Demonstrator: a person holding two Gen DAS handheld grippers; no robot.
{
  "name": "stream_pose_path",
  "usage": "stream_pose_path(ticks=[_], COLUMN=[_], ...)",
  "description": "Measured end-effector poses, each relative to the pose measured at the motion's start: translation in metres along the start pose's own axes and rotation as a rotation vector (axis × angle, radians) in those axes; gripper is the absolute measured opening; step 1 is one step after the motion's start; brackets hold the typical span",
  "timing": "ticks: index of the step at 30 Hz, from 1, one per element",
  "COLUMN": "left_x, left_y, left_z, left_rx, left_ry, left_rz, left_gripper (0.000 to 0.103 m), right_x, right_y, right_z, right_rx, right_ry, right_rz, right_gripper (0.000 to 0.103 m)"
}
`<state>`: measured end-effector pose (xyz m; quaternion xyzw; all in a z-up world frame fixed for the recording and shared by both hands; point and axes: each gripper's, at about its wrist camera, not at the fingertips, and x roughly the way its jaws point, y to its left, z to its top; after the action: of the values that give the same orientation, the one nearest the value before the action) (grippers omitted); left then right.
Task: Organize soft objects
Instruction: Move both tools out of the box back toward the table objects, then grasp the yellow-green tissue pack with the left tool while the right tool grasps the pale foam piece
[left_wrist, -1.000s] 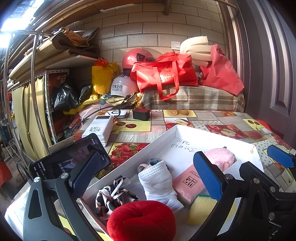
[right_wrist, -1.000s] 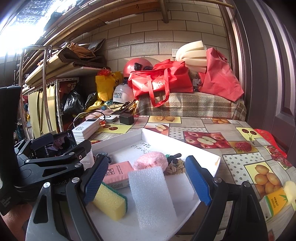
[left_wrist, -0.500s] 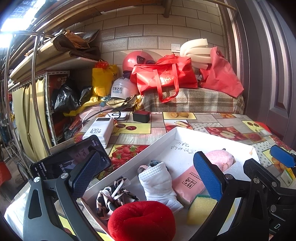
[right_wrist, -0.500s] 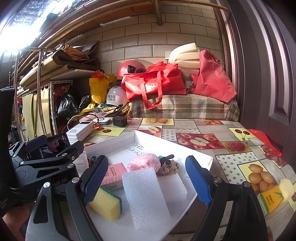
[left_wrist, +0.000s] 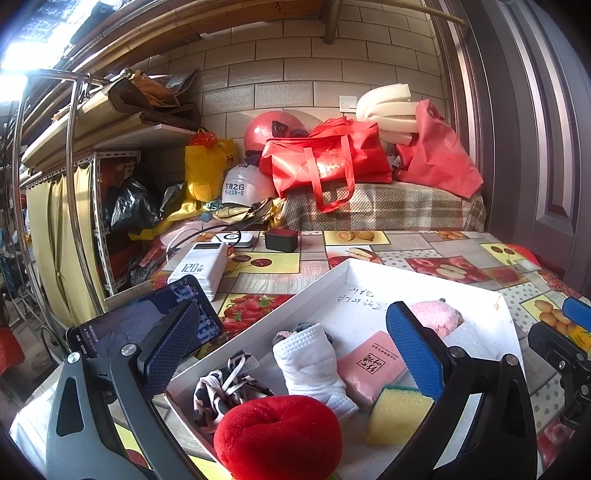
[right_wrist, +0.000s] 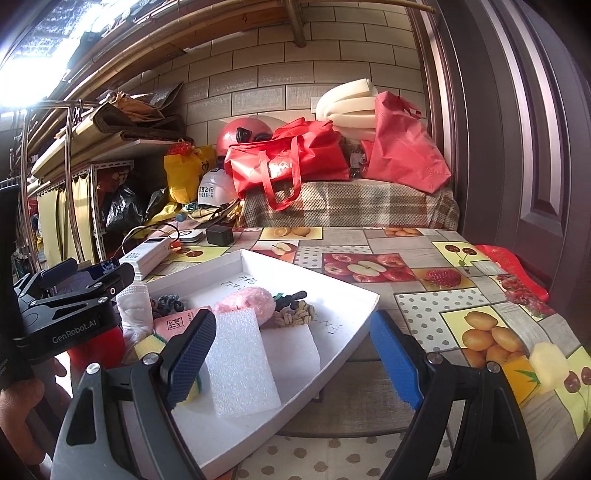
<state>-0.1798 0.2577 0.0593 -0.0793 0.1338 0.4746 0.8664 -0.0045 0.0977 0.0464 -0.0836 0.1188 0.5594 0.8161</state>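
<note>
From what I see, most soft things already lie in the white tray (right_wrist: 343, 347) on the worktop (right_wrist: 424, 306), both my left claw (left_wrist: 291, 343) and right claw (right_wrist: 295, 354) gape empty, and only the yellow sponge piece (right_wrist: 548, 363) seems left outside.

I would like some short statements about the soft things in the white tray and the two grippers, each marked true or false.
1. The red plush cushion lies in the shallow white cardboard tray. True.
2. The right gripper is shut on the white foam sheet. False: its jaws stand open and hold nothing.
3. The yellow sponge with a green top lies beside the pink packet. True.
4. The left gripper holds the white folded cloth. False: it is open, with the cloth loose in the tray.
5. The fluffy pink ball lies outside the tray on the tablecloth. False: it is inside.
</note>
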Motion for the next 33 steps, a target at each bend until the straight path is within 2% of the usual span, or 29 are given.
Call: stream_pose_path(ticks=[4, 12, 17, 20, 24, 28, 30, 33], left_x=[-0.009, -0.035, -0.047, -0.053, -0.059, -0.057, -0.055, -0.050], left_y=[-0.008, -0.042, -0.066, -0.075, -0.084, -0.089, -0.094, -0.110], left_z=[-0.004, -0.013, -0.018, -0.020, -0.023, -0.024, -0.026, -0.027], left_rx=[0.008, 0.065, 0.116, 0.136, 0.177, 0.182, 0.172, 0.160], left_ry=[-0.007, -0.023, -0.021, -0.022, -0.039, -0.012, 0.026, 0.096], left_rz=[-0.027, -0.128, -0.187, -0.223, -0.227, -0.265, -0.315, -0.411], left_gripper=[0.102, 0.102, 0.102, 0.102, 0.102, 0.102, 0.102, 0.102], right_x=[-0.008, -0.037, -0.051, -0.064, -0.079, -0.087, -0.089, -0.089], right_y=[-0.011, -0.047, -0.083, -0.104, -0.141, -0.186, -0.207, -0.237], right_z=[-0.003, -0.012, -0.017, -0.019, -0.022, -0.028, -0.032, -0.039], right_rx=[-0.017, -0.027, 0.002, -0.003, 0.008, 0.024, 0.019, 0.066], right_ry=[0.003, -0.017, -0.005, -0.027, -0.023, 0.051, 0.118, 0.208], right_rz=[-0.008, -0.047, -0.120, -0.161, -0.250, -0.344, -0.389, -0.411], right_gripper=[0.086, 0.086, 0.086, 0.086, 0.086, 0.086, 0.086, 0.086])
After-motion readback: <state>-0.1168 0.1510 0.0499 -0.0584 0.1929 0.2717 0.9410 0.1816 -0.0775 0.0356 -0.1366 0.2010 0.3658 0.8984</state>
